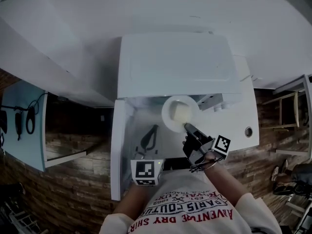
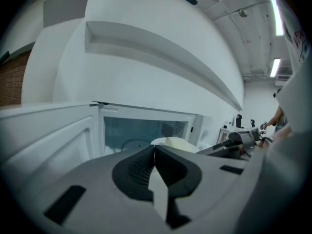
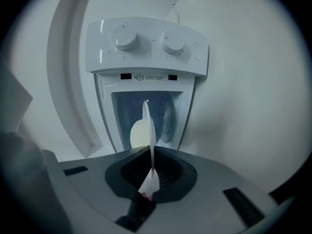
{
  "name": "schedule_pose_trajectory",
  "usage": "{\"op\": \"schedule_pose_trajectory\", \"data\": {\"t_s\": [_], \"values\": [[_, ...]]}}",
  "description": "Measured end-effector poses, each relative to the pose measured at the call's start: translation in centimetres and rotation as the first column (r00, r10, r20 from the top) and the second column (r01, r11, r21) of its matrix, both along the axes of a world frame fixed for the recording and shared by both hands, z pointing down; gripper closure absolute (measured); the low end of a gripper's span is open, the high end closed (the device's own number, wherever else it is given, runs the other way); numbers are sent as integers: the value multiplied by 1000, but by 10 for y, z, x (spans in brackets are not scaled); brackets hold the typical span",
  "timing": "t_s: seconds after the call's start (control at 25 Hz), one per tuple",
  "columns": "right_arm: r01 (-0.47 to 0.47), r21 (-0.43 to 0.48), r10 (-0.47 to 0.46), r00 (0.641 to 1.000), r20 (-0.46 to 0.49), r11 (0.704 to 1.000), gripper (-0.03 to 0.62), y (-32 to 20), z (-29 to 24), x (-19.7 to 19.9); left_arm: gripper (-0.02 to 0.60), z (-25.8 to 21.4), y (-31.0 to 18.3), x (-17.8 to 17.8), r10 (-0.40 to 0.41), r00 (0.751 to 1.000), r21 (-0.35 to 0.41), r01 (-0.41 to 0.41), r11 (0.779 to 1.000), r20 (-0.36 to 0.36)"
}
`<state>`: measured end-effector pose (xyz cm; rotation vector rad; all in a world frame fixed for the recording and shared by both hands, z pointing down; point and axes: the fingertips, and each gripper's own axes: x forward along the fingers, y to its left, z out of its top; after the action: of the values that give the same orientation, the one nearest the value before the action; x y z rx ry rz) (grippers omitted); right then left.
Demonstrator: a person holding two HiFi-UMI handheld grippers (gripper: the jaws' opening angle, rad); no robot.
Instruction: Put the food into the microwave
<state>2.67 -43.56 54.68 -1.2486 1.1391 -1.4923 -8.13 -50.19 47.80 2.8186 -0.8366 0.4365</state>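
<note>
The white microwave stands with its door swung open to the left. A white plate carrying a pale lump of food hangs level at the cavity mouth. My right gripper is shut on the plate's near rim. In the right gripper view the plate runs edge-on out of my right gripper, with the food beside it and the cavity behind. My left gripper is shut and holds nothing, in front of the open cavity. Past my left gripper the food shows.
Two round knobs sit on the microwave's control panel. The white counter has a small round hole to the right. A pale side table with dark cables stands at far left, and a wooden stool at right.
</note>
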Motion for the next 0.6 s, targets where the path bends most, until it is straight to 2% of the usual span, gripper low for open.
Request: {"op": "schedule_pose_trajectory", "data": {"t_s": [0.32, 0.6], "values": [[-59, -64, 58, 998, -18, 996, 572, -28, 39, 17, 575, 27, -8, 6, -11, 1000, -74, 11, 997, 8], [-86, -29, 85, 995, -47, 996, 572, -62, 53, 27, 575, 39, -21, 5, -39, 999, -87, 41, 995, 17]]}}
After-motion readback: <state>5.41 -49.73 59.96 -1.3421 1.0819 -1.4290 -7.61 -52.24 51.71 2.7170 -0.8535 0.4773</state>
